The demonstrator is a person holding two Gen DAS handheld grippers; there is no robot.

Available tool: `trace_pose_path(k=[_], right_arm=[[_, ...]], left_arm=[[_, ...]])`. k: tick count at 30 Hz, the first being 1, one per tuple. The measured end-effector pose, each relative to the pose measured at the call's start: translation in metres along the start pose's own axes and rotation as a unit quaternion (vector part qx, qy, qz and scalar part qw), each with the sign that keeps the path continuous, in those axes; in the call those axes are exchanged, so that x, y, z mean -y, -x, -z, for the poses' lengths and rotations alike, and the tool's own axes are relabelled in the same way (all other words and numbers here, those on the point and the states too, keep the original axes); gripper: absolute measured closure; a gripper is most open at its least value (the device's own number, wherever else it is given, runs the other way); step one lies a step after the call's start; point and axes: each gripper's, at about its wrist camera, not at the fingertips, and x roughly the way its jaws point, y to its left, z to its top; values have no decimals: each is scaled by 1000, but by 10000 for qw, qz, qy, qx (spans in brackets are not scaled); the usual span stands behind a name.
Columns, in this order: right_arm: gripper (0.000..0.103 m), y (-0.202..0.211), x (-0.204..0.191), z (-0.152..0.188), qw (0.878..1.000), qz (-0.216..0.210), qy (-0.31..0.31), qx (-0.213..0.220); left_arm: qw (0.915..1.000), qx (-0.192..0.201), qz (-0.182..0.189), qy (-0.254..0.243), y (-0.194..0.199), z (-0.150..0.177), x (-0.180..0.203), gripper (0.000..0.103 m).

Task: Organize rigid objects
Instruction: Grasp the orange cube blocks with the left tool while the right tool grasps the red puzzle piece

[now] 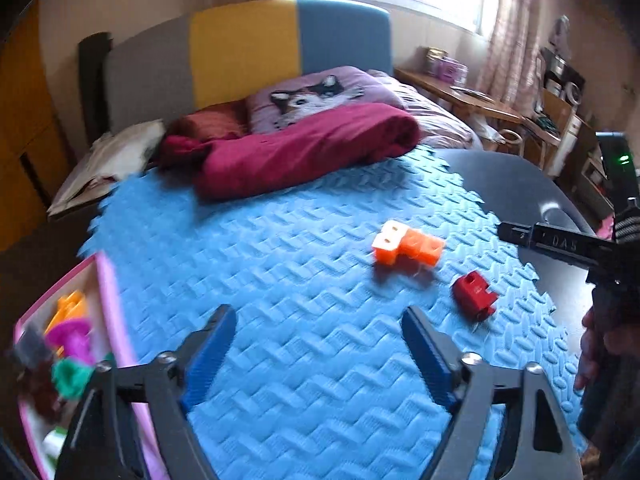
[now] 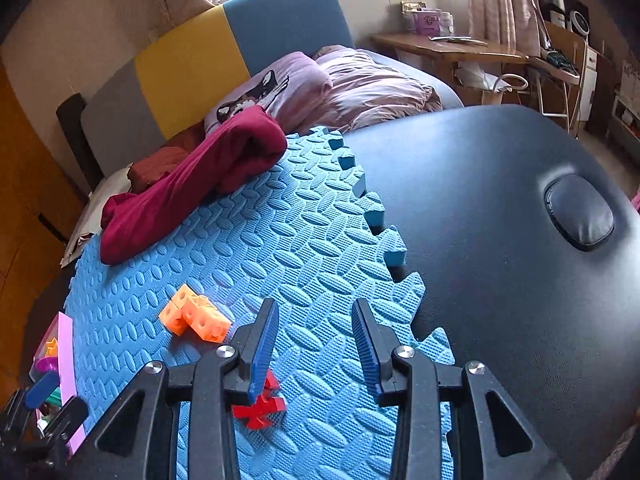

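While left gripper jaws gape wide, right gripper jaws stand narrower — both empty.

Embossed foam mat, seemingly glossy plastic blocks.

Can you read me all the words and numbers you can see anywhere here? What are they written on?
"DAS": pale letters on the black bar of the right gripper, seen from the left wrist camera; any letters before them are blurred.
Purple boxes on the wooden desk: printing there, too small to read.
Orange block piece, red block, blue foam mat: no writing visible.
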Motion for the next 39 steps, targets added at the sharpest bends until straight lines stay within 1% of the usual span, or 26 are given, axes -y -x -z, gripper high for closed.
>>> trace_pose_path(k=[2, 3, 4, 7, 14, 16, 17, 19, 20, 21, 24, 26, 29, 30, 31, 33, 36, 38, 39], right_arm=[[65, 0, 1, 0, 10000, -15, -37, -10], [65, 0, 2, 0, 10000, -22, -53, -8], [65, 1, 3, 0, 10000, -28, -88, -3], [65, 1, 7, -1, 9997, -67, -220, -17], [65, -1, 12, -2, 9993, -131, -357, -63], [65, -2, 14, -3, 9991, -145, -404, -71], [65, -2, 14, -3, 9990, -148, -419, -68], [65, -2, 14, -4, 9990, -140, -410, -79], [65, -3, 13, -3, 9991, -140, -395, -94], [65, -4, 13, -3, 9991, -138, -375, -108], [65, -5, 10, -2, 9993, -171, -301, -137], [65, -6, 7, -2, 9993, -234, -251, -146], [65, -8, 3, 0, 9986, -434, -168, -251], [65, -10, 2, 0, 9981, -508, -148, -305], [61, -12, -1, 1, 9975, -594, -100, -368], [60, -14, -8, 3, 9966, -679, 58, -460], [59, -16, -18, 7, 9953, -752, 296, -540], [55, -17, -23, 11, 9943, -768, 435, -592], [52, -17, -26, 12, 9939, -775, 505, -606]], left_arm=[[9998, -1, 180, -124, -12, -10, 11, 11], [9996, -2, 214, -182, -17, -14, 15, 9], [9994, -12, 202, -265, -23, -18, 21, 9], [9977, -52, 340, -585, -44, -31, 39, 9], [9938, -208, 447, -992, -80, -45, 60, 9], [9933, -261, 427, -1038, -90, -46, 62, 9], [9929, -304, 512, -1027, -96, -47, 62, 10], [9927, -373, 591, -979, -105, -47, 61, 25], [9920, -502, 715, -917, -111, -46, 59, 44], [9928, -432, 667, -894, -110, -45, 58, 43], [9938, -423, 793, -650, -105, -41, 51, 43], [9956, -394, 691, -498, -100, -37, 45, 43], [9979, -476, 406, -167, -92, -30, 32, 43], [9983, -458, 329, -117, -88, -27, 29, 43], [9988, -435, 186, -108, -82, -25, 27, 43], [9994, -329, 35, -81, -72, -21, 22, 43], [9998, -174, -55, -24, -57, -17, 16, 43], [9999, -70, -90, -2, -45, -15, 14, 43], [10000, -27, -80, 16, -39, -14, 12, 43]])
